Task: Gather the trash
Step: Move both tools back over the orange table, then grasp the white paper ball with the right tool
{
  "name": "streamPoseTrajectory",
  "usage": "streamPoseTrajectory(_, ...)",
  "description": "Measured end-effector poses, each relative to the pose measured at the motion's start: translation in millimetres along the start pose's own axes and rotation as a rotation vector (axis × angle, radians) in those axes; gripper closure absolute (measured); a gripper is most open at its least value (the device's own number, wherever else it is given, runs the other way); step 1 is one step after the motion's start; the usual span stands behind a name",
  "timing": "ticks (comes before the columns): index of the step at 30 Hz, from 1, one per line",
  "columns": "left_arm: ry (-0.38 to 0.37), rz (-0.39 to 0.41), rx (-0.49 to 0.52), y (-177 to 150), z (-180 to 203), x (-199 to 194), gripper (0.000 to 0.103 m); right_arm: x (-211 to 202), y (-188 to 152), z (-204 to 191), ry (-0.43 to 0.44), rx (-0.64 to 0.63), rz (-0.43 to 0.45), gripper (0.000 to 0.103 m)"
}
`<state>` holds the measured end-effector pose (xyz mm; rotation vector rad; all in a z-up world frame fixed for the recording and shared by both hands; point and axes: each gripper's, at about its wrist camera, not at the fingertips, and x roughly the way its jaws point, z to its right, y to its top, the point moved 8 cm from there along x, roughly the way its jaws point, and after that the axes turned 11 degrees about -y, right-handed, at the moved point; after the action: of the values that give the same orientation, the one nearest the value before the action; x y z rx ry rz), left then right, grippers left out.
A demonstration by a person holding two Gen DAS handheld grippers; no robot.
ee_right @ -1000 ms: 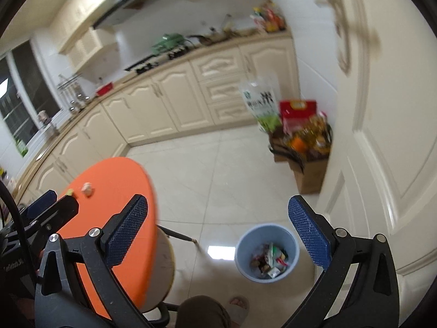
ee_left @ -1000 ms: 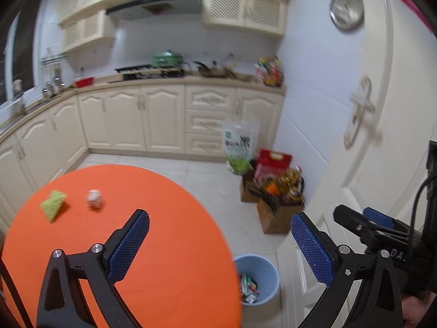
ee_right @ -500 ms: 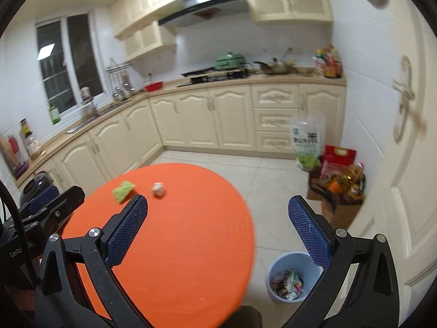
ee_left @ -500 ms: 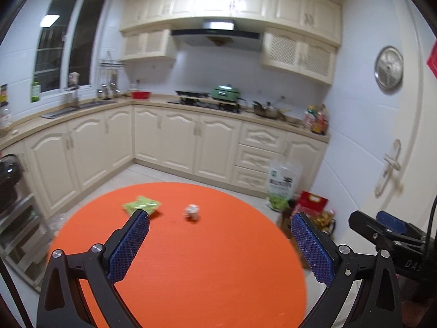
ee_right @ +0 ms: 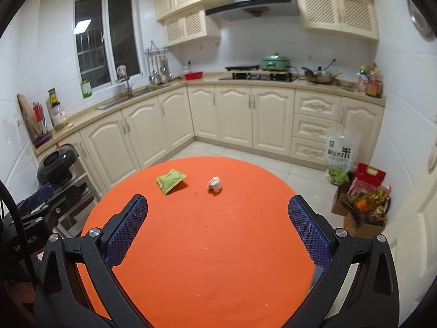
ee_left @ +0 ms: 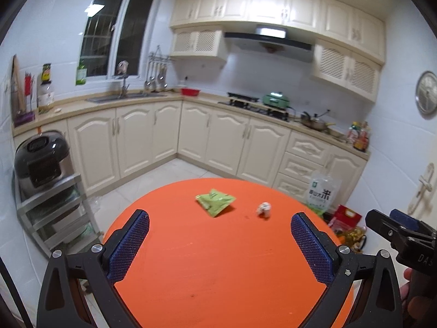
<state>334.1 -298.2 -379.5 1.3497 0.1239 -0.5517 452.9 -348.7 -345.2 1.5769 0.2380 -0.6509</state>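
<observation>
The near edge of the orange table (ee_left: 218,273) runs off the bottom of both views, partly behind the tong arms. The white crumpled bit (ee_right: 214,184) at about 12 o'clock is too small to say what it is. The print on the green wrapper (ee_left: 215,201) is unreadable. The right tongs (ee_left: 393,228) are cut off at 3 o'clock, so their spread isn't visible there. The clock (ee_right: 422,19) is clipped at 2 o'clock.

A round orange table (ee_right: 213,246) fills the middle, with a green wrapper (ee_right: 170,181) and a small white paper ball (ee_right: 215,184) lying near each other at its far side. The right gripper (ee_right: 217,228) is wide open above the table, holding nothing. The left gripper (ee_right: 41,205) peeks in at the left edge.
</observation>
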Motion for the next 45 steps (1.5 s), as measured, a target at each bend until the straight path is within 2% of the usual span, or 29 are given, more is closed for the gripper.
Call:
streamPoseTrajectory(5, 0.019, -0.044, -0.026, 0, -4, 31, 0.001, 47, -9, -14, 0.017, -0.028, -0.07, 0.0)
streamPoseTrajectory(12, 0.037, -0.119, -0.041, 44, -14, 116, 0.001, 122, -18, -21, 0.032, -0.039, -0.167, 0.0)
streamPoseTrajectory(16, 0.051, -0.162, -0.038, 83, -19, 183, 0.001, 163, -19, -22, 0.038, -0.032, -0.211, 0.0)
streamPoseTrajectory(24, 0.07, -0.273, -0.026, 130, -22, 315, 0.001, 243, -23, -32, 0.054, -0.049, -0.296, 0.001)
streamPoseTrajectory(29, 0.08, -0.326, -0.002, 153, -23, 378, 0.001, 277, -30, -44, 0.07, -0.07, -0.341, 0.013)
streamPoseTrajectory(31, 0.091, -0.345, 0.01, 162, -24, 407, 0.001, 285, -33, -48, 0.075, -0.079, -0.357, 0.029)
streamPoseTrajectory(36, 0.115, -0.401, 0.031, 164, -21, 460, 0.001, 296, -37, -54, 0.083, -0.108, -0.364, 0.056)
streamPoseTrajectory(37, 0.116, -0.416, 0.04, 167, -20, 476, 0.001, 297, -36, -54, 0.088, -0.111, -0.362, 0.069)
streamPoseTrajectory(39, 0.117, -0.436, 0.054, 165, -17, 493, 0.001, 298, -35, -54, 0.105, -0.107, -0.364, 0.075)
streamPoseTrajectory(45, 0.134, -0.482, 0.083, 166, -11, 552, 0.001, 298, -35, -53, 0.134, -0.089, -0.361, 0.076)
